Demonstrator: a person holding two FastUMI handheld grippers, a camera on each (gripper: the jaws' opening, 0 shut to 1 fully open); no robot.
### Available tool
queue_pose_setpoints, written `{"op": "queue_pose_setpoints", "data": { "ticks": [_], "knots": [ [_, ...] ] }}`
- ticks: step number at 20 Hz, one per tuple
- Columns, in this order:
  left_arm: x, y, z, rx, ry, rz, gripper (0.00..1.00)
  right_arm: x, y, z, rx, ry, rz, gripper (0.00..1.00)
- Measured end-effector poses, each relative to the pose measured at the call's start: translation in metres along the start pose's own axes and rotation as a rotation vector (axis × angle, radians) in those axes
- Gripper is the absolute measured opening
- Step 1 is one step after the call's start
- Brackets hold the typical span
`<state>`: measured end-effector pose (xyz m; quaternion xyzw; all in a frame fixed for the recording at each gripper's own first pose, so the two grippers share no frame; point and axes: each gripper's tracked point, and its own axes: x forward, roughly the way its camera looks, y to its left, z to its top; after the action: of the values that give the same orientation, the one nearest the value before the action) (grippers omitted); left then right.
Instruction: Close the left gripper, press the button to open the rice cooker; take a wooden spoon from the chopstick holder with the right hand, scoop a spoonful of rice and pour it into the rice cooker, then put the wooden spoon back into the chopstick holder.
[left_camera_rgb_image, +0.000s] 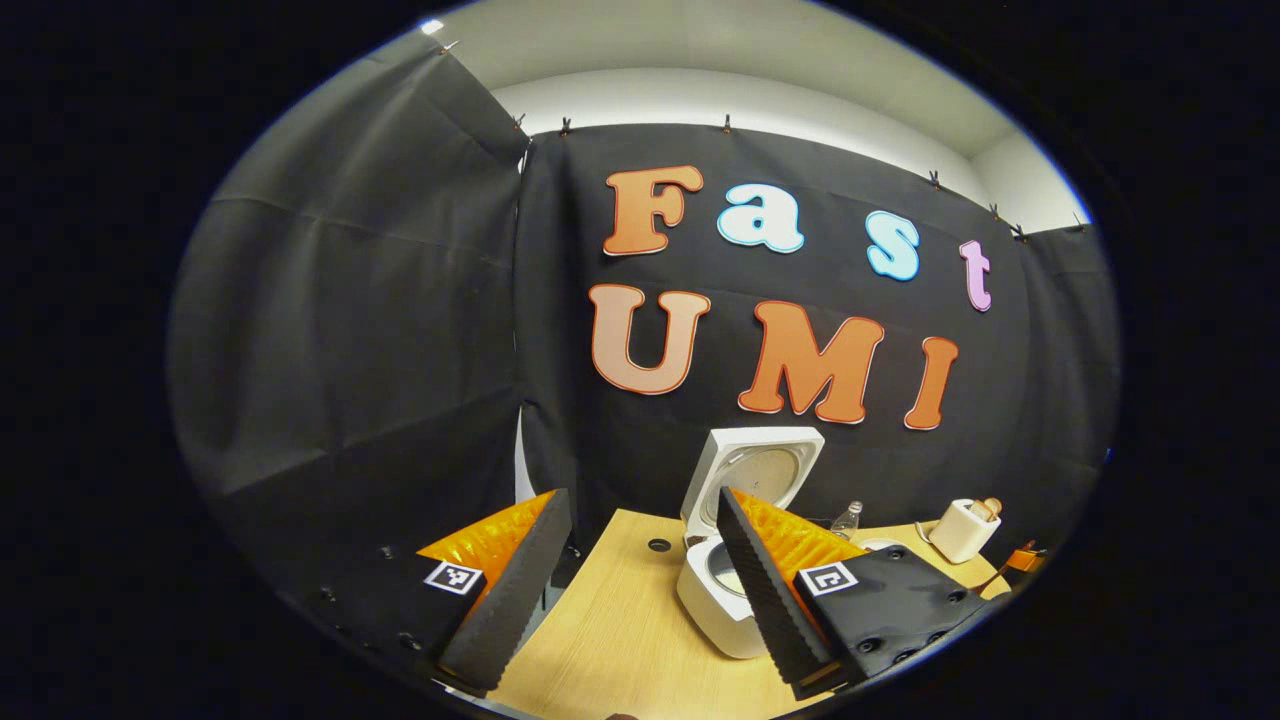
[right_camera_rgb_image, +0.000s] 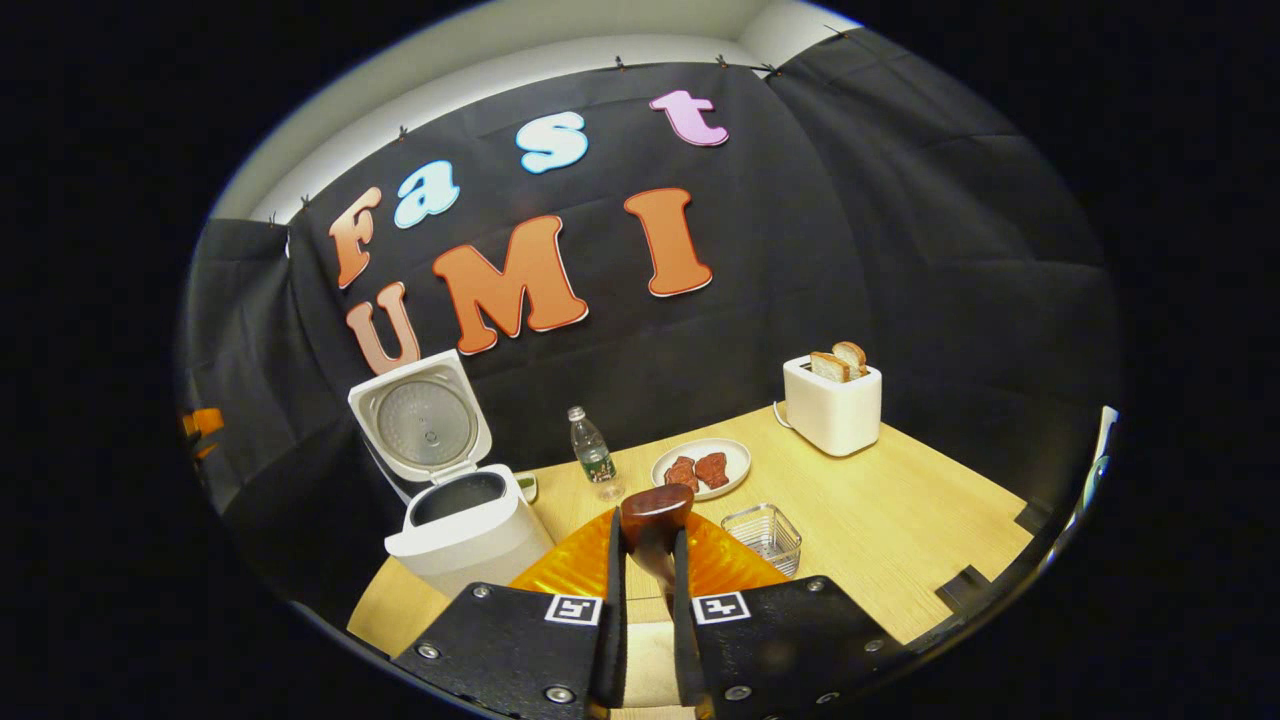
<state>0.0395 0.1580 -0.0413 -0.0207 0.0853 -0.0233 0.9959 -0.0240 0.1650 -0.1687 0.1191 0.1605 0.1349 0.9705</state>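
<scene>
**Cooker open, spoon in your right gripper**

Left gripper view: your left gripper (left_camera_rgb_image: 640, 560) is spread wide above the worktop (left_camera_rgb_image: 620, 640), the rice cooker (left_camera_rgb_image: 715, 590) lid-up just ahead.

Right gripper view: your right gripper (right_camera_rgb_image: 648, 580) pinches the wooden spoon (right_camera_rgb_image: 655, 510); the rice cooker (right_camera_rgb_image: 465, 530) sits left.

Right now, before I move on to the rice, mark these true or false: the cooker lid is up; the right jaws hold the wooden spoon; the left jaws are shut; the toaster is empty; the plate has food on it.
1. The rice cooker has its lid up. True.
2. The right gripper holds the wooden spoon. True: both fingers press its handle, bowl end pointing ahead.
3. The left gripper is shut. False: its jaws stand wide apart.
4. The toaster is empty. False: bread slices stick out of its top.
5. The plate carries food. True: brownish pieces lie on it.
</scene>
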Motion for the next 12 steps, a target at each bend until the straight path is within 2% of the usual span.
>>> {"op": "queue_pose_setpoints", "data": {
  "ticks": [2,6,7,8,12],
  "knots": [
    [0.001,0.0,-0.003,0.002,0.008,-0.029,0.99,0.003,0.007,-0.022,-0.037,0.026,-0.019,0.19],
    [0.005,0.01,-0.007,0.053,0.014,-0.033,0.99,0.013,0.011,-0.048,-0.142,0.051,-0.063,0.19],
    [0.004,0.011,-0.008,0.06,0.016,-0.039,0.99,0.016,0.013,-0.053,-0.163,0.051,-0.061,0.14],
    [0.004,0.012,-0.009,0.065,0.018,-0.045,0.99,0.018,0.015,-0.059,-0.188,0.052,-0.061,0.19],
    [0.005,0.025,-0.01,0.051,0.019,-0.023,0.99,0.02,0.016,-0.085,-0.266,0.068,-0.083,0.19]
  ]
}}
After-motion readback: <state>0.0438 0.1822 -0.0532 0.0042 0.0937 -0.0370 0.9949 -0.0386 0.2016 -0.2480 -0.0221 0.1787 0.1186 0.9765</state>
